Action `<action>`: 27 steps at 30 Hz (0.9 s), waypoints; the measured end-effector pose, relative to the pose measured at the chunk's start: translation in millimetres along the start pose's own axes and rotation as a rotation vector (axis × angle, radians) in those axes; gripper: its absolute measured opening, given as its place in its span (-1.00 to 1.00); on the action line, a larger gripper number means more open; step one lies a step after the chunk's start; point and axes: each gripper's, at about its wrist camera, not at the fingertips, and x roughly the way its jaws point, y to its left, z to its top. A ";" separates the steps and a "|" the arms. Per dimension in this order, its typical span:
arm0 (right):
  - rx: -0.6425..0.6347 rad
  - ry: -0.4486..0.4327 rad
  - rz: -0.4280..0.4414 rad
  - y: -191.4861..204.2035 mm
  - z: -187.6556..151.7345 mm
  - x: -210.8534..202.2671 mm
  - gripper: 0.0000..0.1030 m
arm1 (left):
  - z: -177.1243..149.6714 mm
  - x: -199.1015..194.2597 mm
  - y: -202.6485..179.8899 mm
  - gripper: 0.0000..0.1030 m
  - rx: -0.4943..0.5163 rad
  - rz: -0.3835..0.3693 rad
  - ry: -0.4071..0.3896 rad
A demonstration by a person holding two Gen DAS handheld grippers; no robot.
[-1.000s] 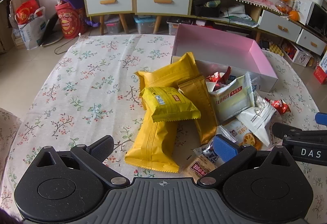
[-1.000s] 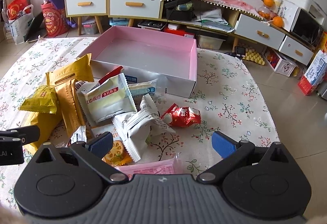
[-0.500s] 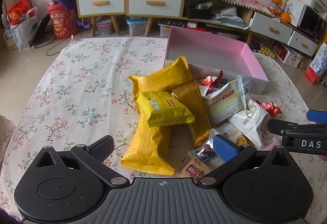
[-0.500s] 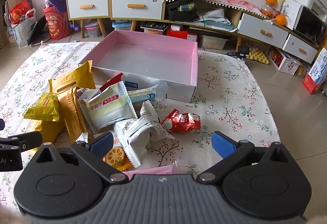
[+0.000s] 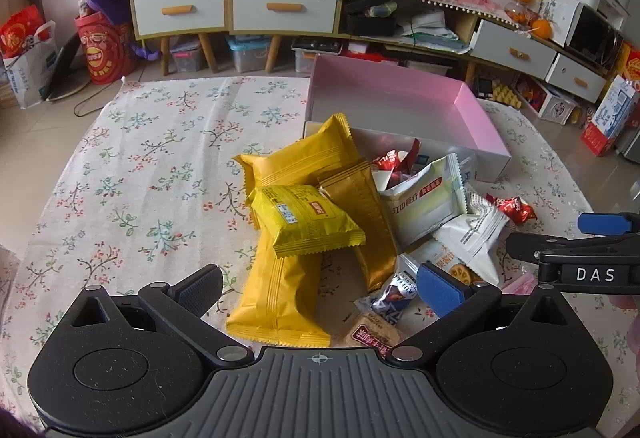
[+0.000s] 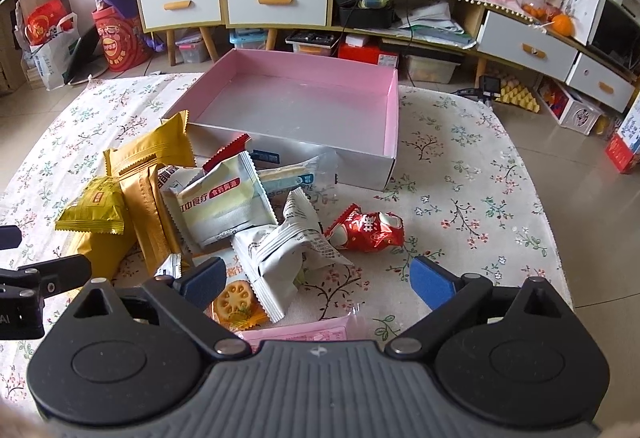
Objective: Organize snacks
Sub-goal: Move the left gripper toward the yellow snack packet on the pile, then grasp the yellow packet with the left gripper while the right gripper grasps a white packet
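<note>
Snack packets lie heaped on the flowered tablecloth in front of an empty pink box (image 5: 480, 110) (image 6: 394, 118). My left gripper (image 5: 320, 286) hovers open over the yellow packets (image 5: 304, 216), touching none of them. My right gripper (image 6: 316, 280) hangs over the right side of the heap. Its jaws are closing, still wide, with a crumpled white packet (image 6: 288, 250) lying loose on the table between them and no pad pressing on it. A red packet (image 6: 368, 230) sits just beyond the right finger. In the left wrist view the right gripper's fingers (image 5: 592, 238) show at the right edge.
The tablecloth (image 5: 140, 166) stretches bare to the left of the heap and to the right of the box (image 6: 480, 178). A pink flat packet (image 6: 304, 332) lies right under the right gripper. Cabinets (image 6: 276, 0) and floor clutter stand beyond the table's far edge.
Both views have swung slightly, so the heap sits a little further left in the left wrist view. The right jaws stand slightly narrower. No snack has moved.
</note>
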 end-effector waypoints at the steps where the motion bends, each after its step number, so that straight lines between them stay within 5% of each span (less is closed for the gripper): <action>1: -0.001 -0.001 0.001 0.1 0.1 0.0 0.88 | 0.1 0.2 0.2 0.99 -0.003 -0.006 -0.001; 16: -0.036 0.002 0.010 0.8 -0.3 2.0 0.95 | 0.4 4.8 2.6 1.00 0.012 -0.033 0.003; 27: -0.126 -0.036 0.142 -9.2 -4.0 16.7 0.99 | -3.5 17.0 17.8 1.00 0.126 -0.137 -0.105</action>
